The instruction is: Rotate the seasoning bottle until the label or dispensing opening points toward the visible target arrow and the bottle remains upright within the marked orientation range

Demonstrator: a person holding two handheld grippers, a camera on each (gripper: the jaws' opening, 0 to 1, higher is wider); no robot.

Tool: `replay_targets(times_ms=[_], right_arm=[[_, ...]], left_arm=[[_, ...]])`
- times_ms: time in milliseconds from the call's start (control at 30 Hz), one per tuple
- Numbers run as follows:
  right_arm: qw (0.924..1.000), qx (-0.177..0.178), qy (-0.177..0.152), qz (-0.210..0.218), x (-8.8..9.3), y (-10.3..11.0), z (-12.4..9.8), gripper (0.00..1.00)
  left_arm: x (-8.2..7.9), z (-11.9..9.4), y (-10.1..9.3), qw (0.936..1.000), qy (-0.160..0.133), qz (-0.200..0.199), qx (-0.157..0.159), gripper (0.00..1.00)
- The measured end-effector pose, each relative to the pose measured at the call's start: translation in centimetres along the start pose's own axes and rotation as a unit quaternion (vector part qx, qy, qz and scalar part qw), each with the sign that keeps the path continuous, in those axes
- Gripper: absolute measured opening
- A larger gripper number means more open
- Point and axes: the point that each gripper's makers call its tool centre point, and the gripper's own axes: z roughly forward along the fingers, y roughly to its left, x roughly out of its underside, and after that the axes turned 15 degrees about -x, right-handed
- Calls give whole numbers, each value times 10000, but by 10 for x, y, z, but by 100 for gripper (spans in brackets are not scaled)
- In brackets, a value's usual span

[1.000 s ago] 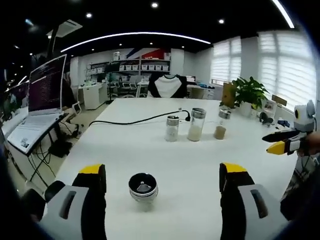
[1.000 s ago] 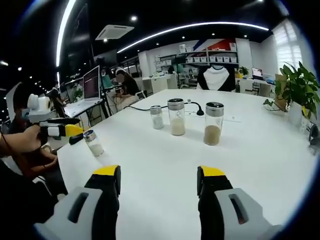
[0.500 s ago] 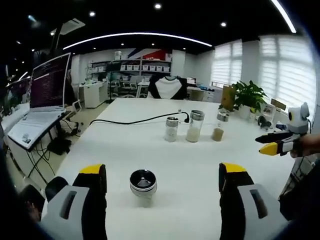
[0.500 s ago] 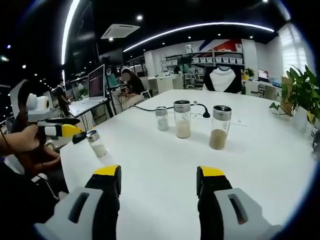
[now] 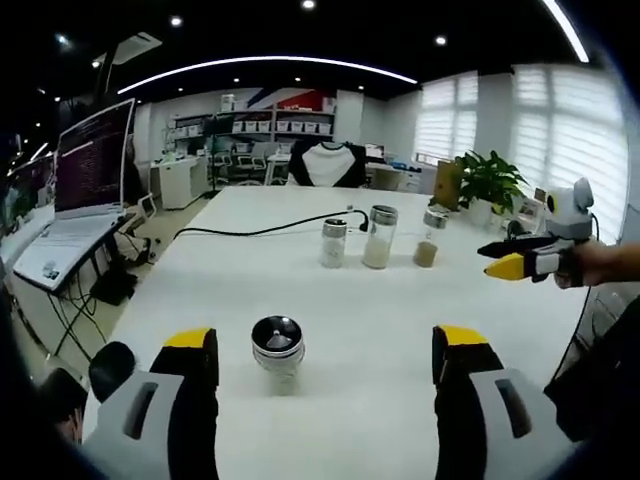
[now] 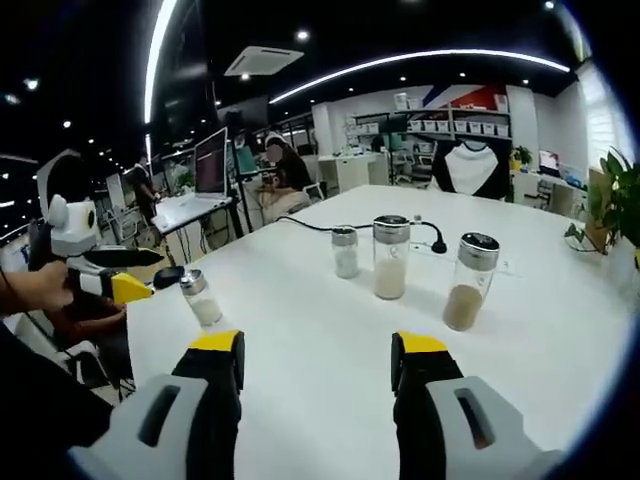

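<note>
A small seasoning bottle (image 5: pixel 278 353) with a metal cap stands upright on the white table (image 5: pixel 370 320), just ahead of my left gripper (image 5: pixel 320 355), whose jaws are open on either side of it without touching. The same bottle (image 6: pixel 201 297) shows at the left in the right gripper view, right beside the left gripper's yellow tips (image 6: pixel 140 285). My right gripper (image 6: pixel 315 360) is open over bare table and holds nothing; it also appears at the right (image 5: pixel 512 262) in the left gripper view, held by a hand.
Three more bottles stand in a row mid-table: a small one (image 6: pixel 345 251), a tall one (image 6: pixel 390 257) and one with brown filling (image 6: pixel 468 281). A black cable (image 5: pixel 270 228) crosses the far table. A laptop (image 5: pixel 70 200) is at the left, a potted plant (image 5: pixel 485 183) at the right.
Both views have shifted as the hands moved. The right gripper has swung so the row of bottles sits further right in its view. The small bottle stays upright between the left jaws.
</note>
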Motion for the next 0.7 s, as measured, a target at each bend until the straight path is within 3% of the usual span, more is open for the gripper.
replay_targets(times_ms=[167, 700], right_arm=[[9999, -144, 3, -90, -10, 0, 11, 58], [9973, -461, 242, -524, -48, -11, 56, 56]], left_arm=[[-8, -4, 3, 9997, -139, -203, -95, 93], [-11, -5, 6, 9995, -136, -173, -244, 87]])
